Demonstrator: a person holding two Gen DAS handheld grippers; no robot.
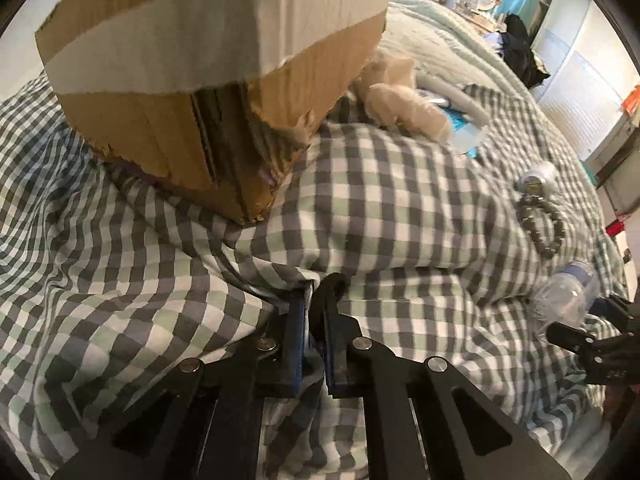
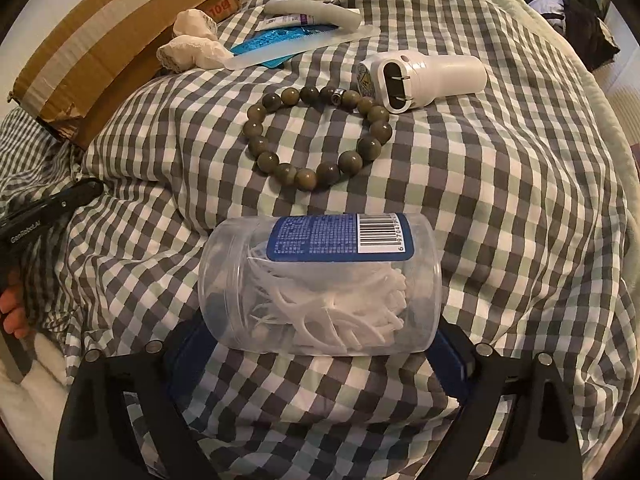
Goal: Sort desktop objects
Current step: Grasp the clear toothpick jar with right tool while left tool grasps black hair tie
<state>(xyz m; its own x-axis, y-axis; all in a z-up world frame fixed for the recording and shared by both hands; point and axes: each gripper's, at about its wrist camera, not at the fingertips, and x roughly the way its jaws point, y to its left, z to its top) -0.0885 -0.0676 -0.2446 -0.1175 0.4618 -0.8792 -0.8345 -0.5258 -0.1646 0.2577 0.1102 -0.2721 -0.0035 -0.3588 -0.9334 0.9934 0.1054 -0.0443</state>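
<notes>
Jar hides right claw tips; contact unclear.

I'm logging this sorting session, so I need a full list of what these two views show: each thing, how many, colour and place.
Cardboard box: one, brown with pale tape, far left on the bedding.
Checked cover: one, grey, white and pale green, under everything.
Bead bracelet: one, olive-brown, middle of the cover.
White plug-in device: one, lying beside the bracelet.
Clear jar: one, blue label, holds white floss picks, lying on its side.
Crumpled wads: two, off-white, by the box.
Flat packets and strips: several, blue, clear, grey, beyond the bracelet.
Left gripper: black, shut, nothing visibly held.
Right gripper: black, blue pads either side of the jar; contact unclear.
</notes>
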